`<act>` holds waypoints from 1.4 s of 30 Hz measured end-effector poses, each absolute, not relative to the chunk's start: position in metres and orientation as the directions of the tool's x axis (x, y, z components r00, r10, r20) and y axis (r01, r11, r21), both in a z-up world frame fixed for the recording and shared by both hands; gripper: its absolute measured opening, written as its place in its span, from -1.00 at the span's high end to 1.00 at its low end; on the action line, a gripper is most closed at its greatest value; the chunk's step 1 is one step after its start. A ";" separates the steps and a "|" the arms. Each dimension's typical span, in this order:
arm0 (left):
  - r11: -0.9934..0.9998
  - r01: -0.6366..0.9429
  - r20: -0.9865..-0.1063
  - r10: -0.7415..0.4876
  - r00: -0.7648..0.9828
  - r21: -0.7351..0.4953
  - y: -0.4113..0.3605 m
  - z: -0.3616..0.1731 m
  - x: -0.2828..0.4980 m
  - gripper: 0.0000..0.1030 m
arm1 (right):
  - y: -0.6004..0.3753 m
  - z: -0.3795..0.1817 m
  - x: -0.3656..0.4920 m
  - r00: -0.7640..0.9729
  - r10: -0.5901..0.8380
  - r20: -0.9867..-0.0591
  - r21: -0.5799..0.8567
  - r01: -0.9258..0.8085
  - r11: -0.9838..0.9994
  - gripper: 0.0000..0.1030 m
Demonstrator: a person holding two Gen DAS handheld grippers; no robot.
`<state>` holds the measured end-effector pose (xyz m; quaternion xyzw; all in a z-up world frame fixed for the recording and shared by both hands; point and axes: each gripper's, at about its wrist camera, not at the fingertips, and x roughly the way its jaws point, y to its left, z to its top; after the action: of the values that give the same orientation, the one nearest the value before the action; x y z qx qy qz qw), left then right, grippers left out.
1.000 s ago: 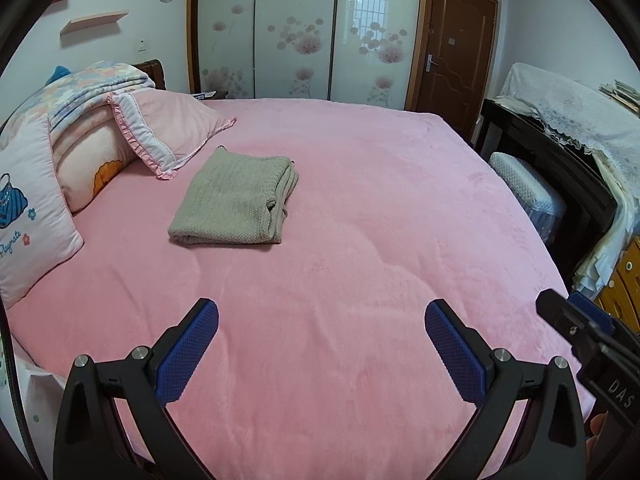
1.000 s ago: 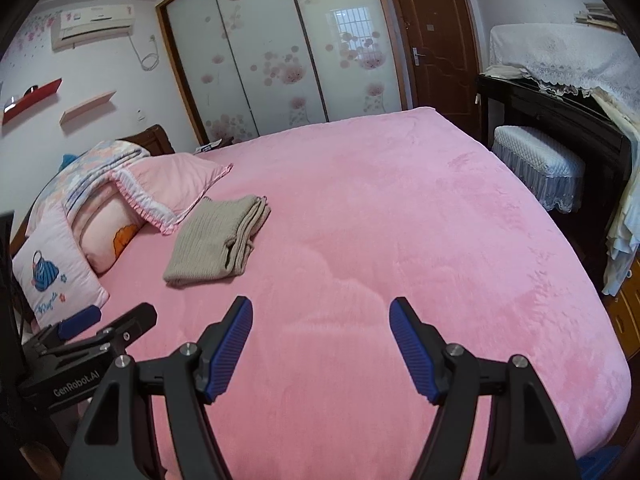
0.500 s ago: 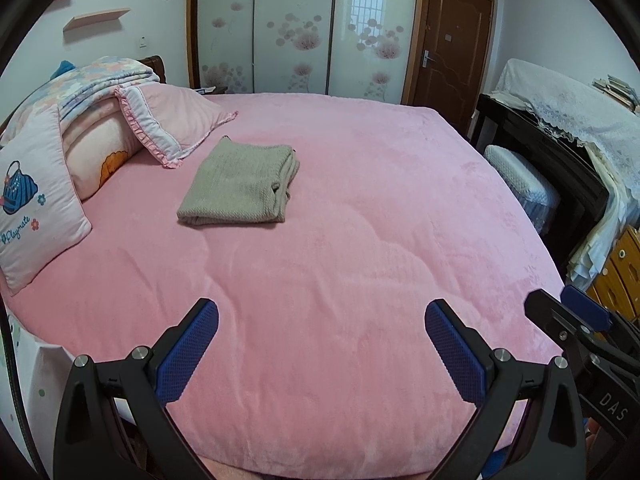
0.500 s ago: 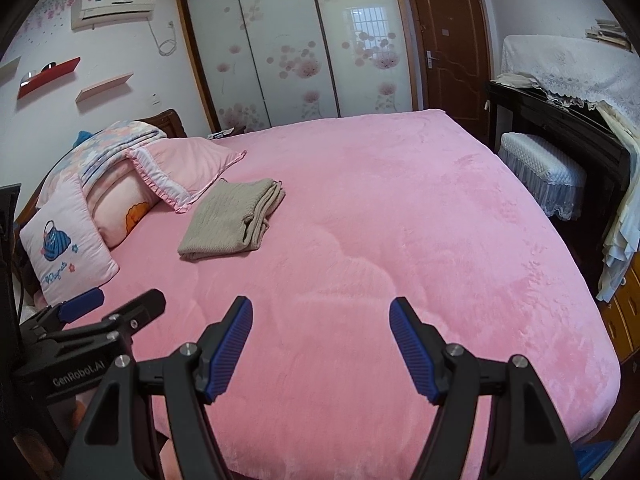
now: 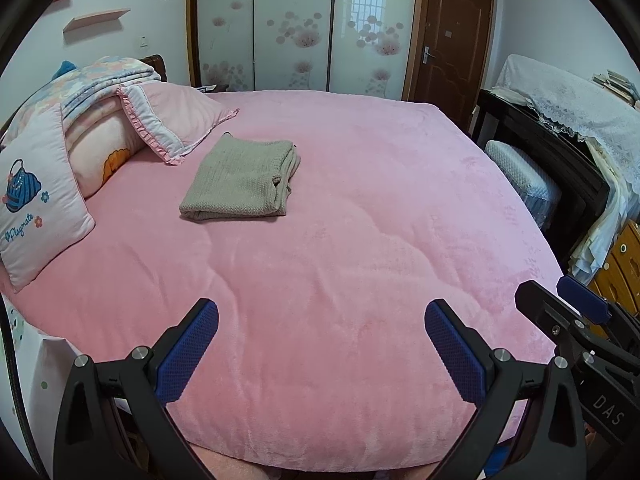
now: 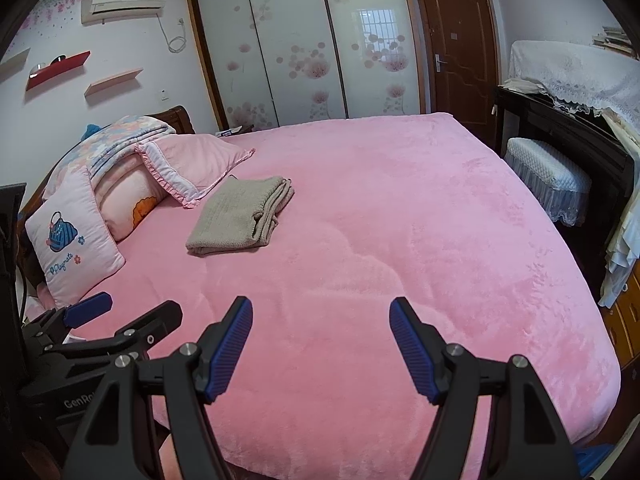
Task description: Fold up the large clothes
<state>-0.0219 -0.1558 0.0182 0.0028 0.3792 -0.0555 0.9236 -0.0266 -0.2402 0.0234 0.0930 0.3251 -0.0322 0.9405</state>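
i'm looking into a bedroom in someone's home. a wide bed under a pink fleece cover fills most of what i see, with pillows and a folded floral quilt stacked at its head edge. behind it stands a sliding wardrobe with frosted, flower-printed doors, next to a brown wooden door. an air conditioner and small wall shelves hang on the white wall. along the bed's right edge i see a dark piano under a lace cloth, with a padded stool beside it.
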 end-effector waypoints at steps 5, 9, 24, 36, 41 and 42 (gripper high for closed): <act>0.992 0.113 -0.700 -0.114 0.705 -0.048 -0.155 0.018 -0.021 -0.99 | -0.243 0.021 -0.024 0.782 -0.022 -0.623 0.135 0.136 0.982 -0.39; 0.991 0.122 -0.704 -0.123 0.700 -0.052 -0.154 0.016 -0.017 -0.99 | -0.245 0.020 -0.020 0.777 -0.028 -0.629 0.136 0.145 0.980 -0.39; 0.989 0.133 -0.709 -0.138 0.692 -0.064 -0.157 0.011 -0.013 -0.99 | -0.245 0.017 -0.017 0.770 -0.048 -0.636 0.121 0.161 0.980 -0.39; 0.989 0.131 -0.716 -0.135 0.685 -0.061 -0.159 0.008 -0.012 -0.99 | -0.249 0.012 -0.018 0.765 -0.048 -0.642 0.125 0.166 0.978 -0.39; 0.989 0.133 -0.719 -0.139 0.681 -0.065 -0.157 0.005 -0.012 -0.99 | -0.249 0.012 -0.018 0.765 -0.048 -0.642 0.125 0.166 0.978 -0.39; 0.989 0.134 -0.720 -0.139 0.680 -0.065 -0.156 0.004 -0.011 -0.99 | -0.249 0.012 -0.018 0.765 -0.048 -0.643 0.125 0.166 0.978 -0.39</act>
<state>-0.0109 -0.1562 0.0044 -0.0036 0.3930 -0.0745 0.9165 -0.0177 -0.2492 0.0120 0.0874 0.3383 -0.0571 0.9352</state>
